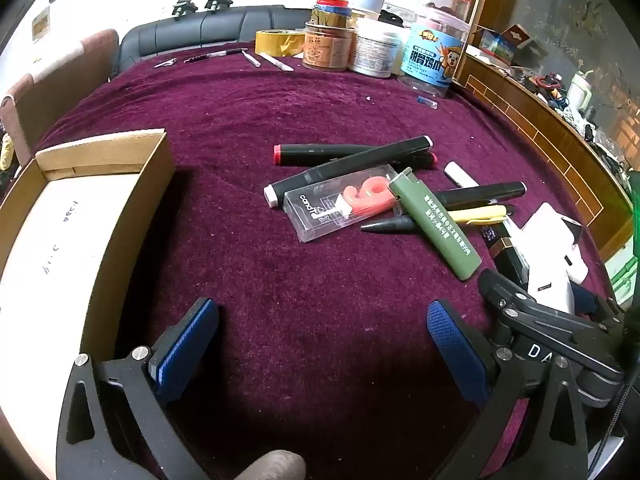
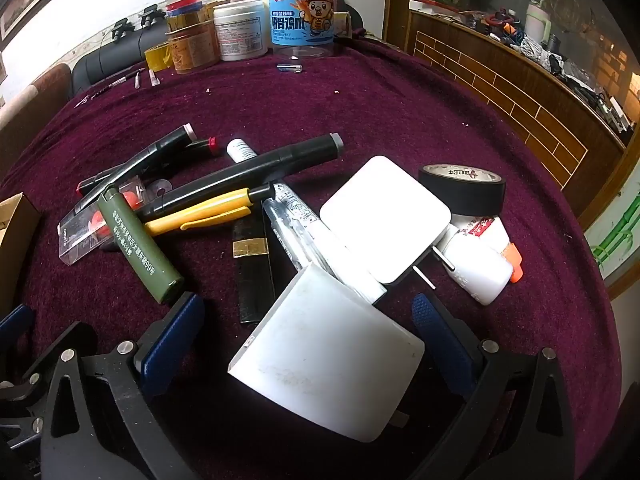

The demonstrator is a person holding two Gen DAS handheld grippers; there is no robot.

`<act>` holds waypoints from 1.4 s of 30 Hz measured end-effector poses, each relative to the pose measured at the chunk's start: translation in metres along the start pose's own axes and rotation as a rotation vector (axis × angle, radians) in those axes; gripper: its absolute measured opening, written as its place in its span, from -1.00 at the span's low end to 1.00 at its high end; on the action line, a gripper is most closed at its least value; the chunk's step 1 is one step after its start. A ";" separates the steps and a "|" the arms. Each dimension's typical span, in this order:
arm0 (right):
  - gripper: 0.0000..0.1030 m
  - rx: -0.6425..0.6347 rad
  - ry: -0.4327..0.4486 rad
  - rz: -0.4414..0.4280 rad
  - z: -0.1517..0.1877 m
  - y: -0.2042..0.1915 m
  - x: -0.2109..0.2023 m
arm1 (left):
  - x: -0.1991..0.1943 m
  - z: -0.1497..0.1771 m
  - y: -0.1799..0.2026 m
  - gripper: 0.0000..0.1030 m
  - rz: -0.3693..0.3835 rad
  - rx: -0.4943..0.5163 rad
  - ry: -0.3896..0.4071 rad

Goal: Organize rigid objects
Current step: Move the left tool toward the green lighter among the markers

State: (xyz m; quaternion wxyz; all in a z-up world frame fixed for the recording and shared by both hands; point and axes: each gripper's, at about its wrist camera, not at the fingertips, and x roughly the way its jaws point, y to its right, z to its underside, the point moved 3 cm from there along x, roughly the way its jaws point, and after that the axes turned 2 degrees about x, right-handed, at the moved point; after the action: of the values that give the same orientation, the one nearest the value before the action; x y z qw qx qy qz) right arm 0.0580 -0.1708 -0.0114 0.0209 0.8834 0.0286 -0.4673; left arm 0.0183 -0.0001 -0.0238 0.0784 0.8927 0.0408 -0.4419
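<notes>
Covering the whole worktop [image 1: 320, 112] is a deep purple plush cloth. Largest on it is an open cardboard box [image 1: 92, 208] at nine o'clock in the left wrist view, its pale floor bare apart from faint handwriting.

Items for sorting lie in one loose pile at the centre of the right wrist view, at about two o'clock in the left wrist view. Largest to smallest:
- A white block [image 2: 332, 360], nearest the camera, between the right gripper's [image 2: 308, 320] fingers; contact with the blue pads cannot be confirmed.
- A white plug adapter [image 2: 384, 216], prongs toward five o'clock, resting on neighbouring items.
- A roll of black tape [image 2: 464, 192] at two o'clock, just behind the adapter.
- A white glue bottle [image 2: 480, 268] with orange cap, at three o'clock.
- Several black markers [image 2: 256, 168], crossed over one another.
- A green lighter [image 1: 434, 224], lying over a clear candle case [image 1: 340, 204] holding a pink candle.
- A yellow pen [image 2: 200, 216] beside the lighter.

Jars and tubs [image 1: 372, 52] stand along the far edge at twelve o'clock.

Left gripper [image 1: 324, 316]: jaws wide apart, over bare cloth, nothing between them. Right gripper: jaws wide apart.
</notes>
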 end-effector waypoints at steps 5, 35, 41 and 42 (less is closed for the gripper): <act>1.00 -0.001 0.001 0.002 0.000 0.000 0.000 | 0.000 0.000 0.000 0.97 0.002 -0.001 0.002; 1.00 -0.123 -0.068 -0.093 0.002 0.015 0.000 | 0.001 0.012 0.013 0.98 -0.154 0.004 -0.082; 1.00 -0.116 -0.060 -0.071 0.002 0.016 -0.002 | 0.000 0.013 0.015 0.98 -0.164 0.003 -0.082; 1.00 -0.112 -0.059 -0.064 0.002 0.017 -0.002 | 0.000 0.013 0.015 0.98 -0.167 0.003 -0.082</act>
State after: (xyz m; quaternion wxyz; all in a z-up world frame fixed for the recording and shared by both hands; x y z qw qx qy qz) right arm 0.0563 -0.1875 -0.0109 0.0560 0.8653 0.0821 -0.4912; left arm 0.0103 -0.0168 -0.0297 0.0413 0.8674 0.1111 -0.4833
